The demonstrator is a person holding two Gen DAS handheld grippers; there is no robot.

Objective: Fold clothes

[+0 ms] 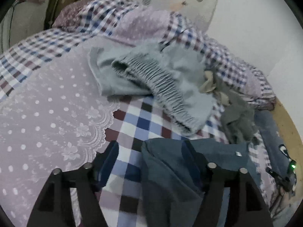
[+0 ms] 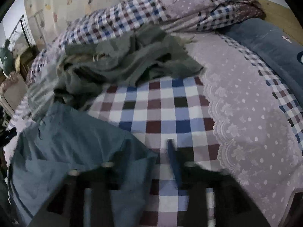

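The dark blue garment (image 1: 170, 170) lay on the checked bedspread (image 1: 140, 124), directly under both pairs of tongs. In the left wrist view it spread from the middle of the frame toward the right, its near-left edge falling between the fingers of the left tongs (image 1: 149, 151), whose fingers stood well apart; the right finger (image 1: 193, 151) rested on or just over the cloth, and the left finger (image 1: 111, 151) stood over bare bedspread. Nothing was clamped between them.

In the right wrist view the same garment (image 2: 72, 141) lay to the left. The right tongs (image 2: 144, 151) also stood apart, the left finger sunk in blur over the garment's corner and the right finger (image 2: 174, 157) over bare checks. That corner pointed toward the gap between the fingers, so the right tongs seemed the nearer to a grippable edge, though blur made contact impossible to confirm.

The garment's long axis could not be judged, as much of it ran out of frame toward the near edge of the bed. Whether it lay spread for folding or partly folded could not be told.

Further up the bed, toward the bunched quilt (image 1: 132, 22), sat a pale blue piece with an elastic waistband (image 1: 157, 79) and a crumpled grey-green garment (image 2: 123, 60), both unfolded and well apart from the tongs.
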